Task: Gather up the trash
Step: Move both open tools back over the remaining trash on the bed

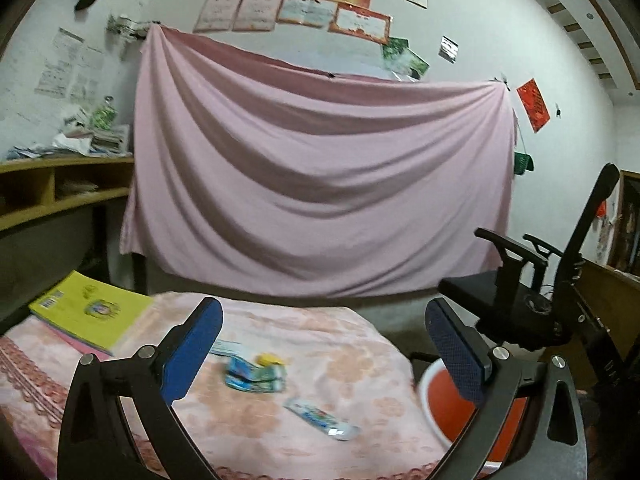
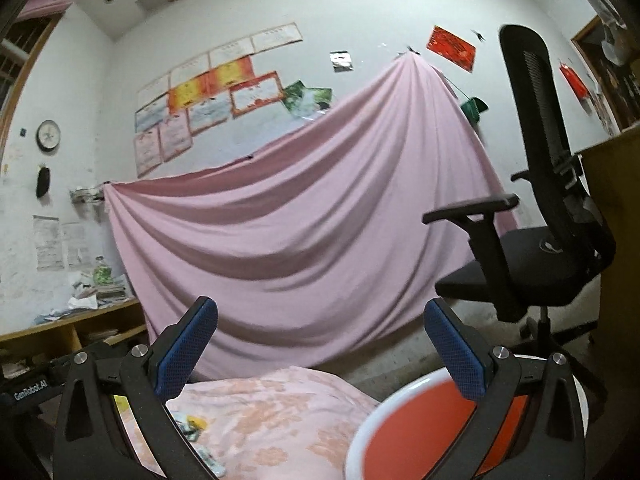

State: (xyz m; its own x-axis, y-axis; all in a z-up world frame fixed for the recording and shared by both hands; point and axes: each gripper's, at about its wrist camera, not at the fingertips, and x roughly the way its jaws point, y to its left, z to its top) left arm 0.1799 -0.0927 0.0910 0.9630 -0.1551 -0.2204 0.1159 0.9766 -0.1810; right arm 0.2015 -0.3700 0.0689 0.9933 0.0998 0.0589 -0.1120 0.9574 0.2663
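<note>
Wrappers (image 1: 256, 374) blurred, bin (image 2: 400, 432) partly cut off

The left gripper (image 1: 324, 344) has a matte black triangular-cutout frame, silver round screws and blue textured finger pads (image 1: 192, 354). The right gripper (image 2: 320, 344) matches — its neighbour's black housing reads "GenRobot.AI" in white.

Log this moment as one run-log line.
left hand-held gripper: open, empty | right hand-held gripper: open, empty | wrappers: on tablecloth | red bin: beside table

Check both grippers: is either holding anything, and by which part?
Nothing is held. The left gripper and right gripper are both open and empty.
</note>
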